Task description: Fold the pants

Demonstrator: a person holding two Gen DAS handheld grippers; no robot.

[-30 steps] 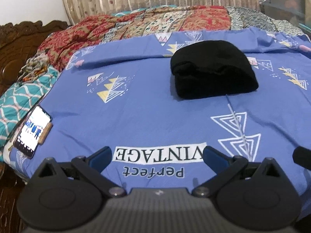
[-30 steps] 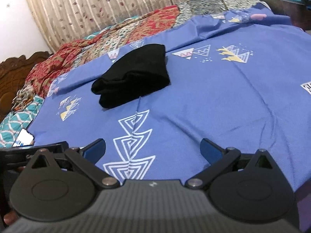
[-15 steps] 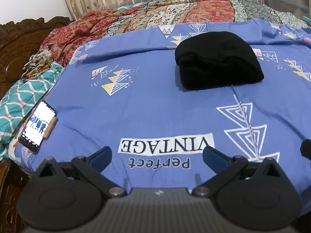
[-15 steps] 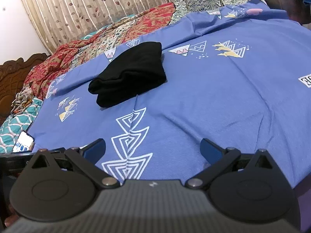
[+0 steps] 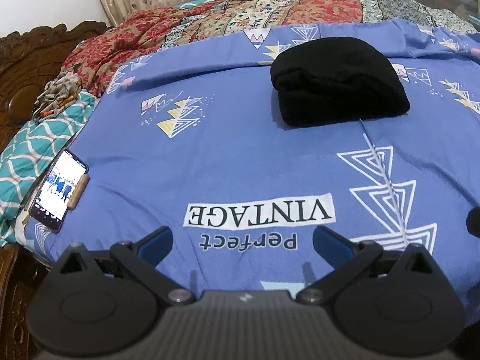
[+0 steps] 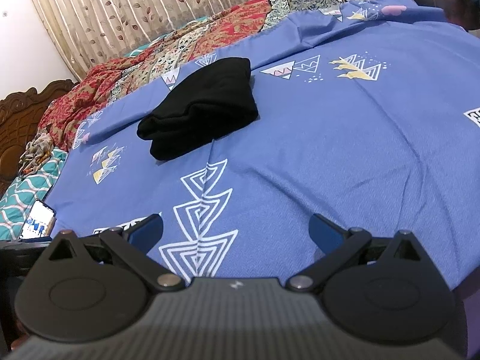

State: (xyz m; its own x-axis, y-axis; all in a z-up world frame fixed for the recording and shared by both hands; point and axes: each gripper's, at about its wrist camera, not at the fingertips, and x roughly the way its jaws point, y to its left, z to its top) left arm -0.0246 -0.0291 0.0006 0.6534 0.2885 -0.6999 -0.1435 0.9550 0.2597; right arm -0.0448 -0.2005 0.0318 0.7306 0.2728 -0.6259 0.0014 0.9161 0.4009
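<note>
Pants (image 5: 339, 81), black and folded into a thick compact bundle, lie on the blue bedsheet (image 5: 240, 156) toward the far edge of the bed, nearer its right side as we see it from the left wrist view. In the right wrist view the same bundle (image 6: 204, 108) sits left of centre, its stacked folded layers facing the near left. Nothing touches them.

Just behind the pants, along the far edge, runs a red and beige floral quilt (image 5: 210, 30), and behind that a beige leaf-patterned curtain (image 6: 135, 9). The sheet carries white nested triangles (image 5: 387, 186) between the pants and the near edge, and a "Perfect VINTAGE" print (image 5: 258, 213) close to the near edge, upside down to us.

At the near left corner a phone (image 5: 58, 192) with a lit screen rests on the sheet's edge, beside a teal wavy-patterned blanket (image 5: 33, 147). A carved dark wooden headboard (image 5: 27, 60) stands along the left side.

We hold our left gripper (image 5: 241, 240) over the near edge, its jaws spread wide and empty, well apart from the pants. Our right gripper (image 6: 235, 228) hovers over the near edge too, above the triangle print, its jaws likewise spread wide with nothing between them.
</note>
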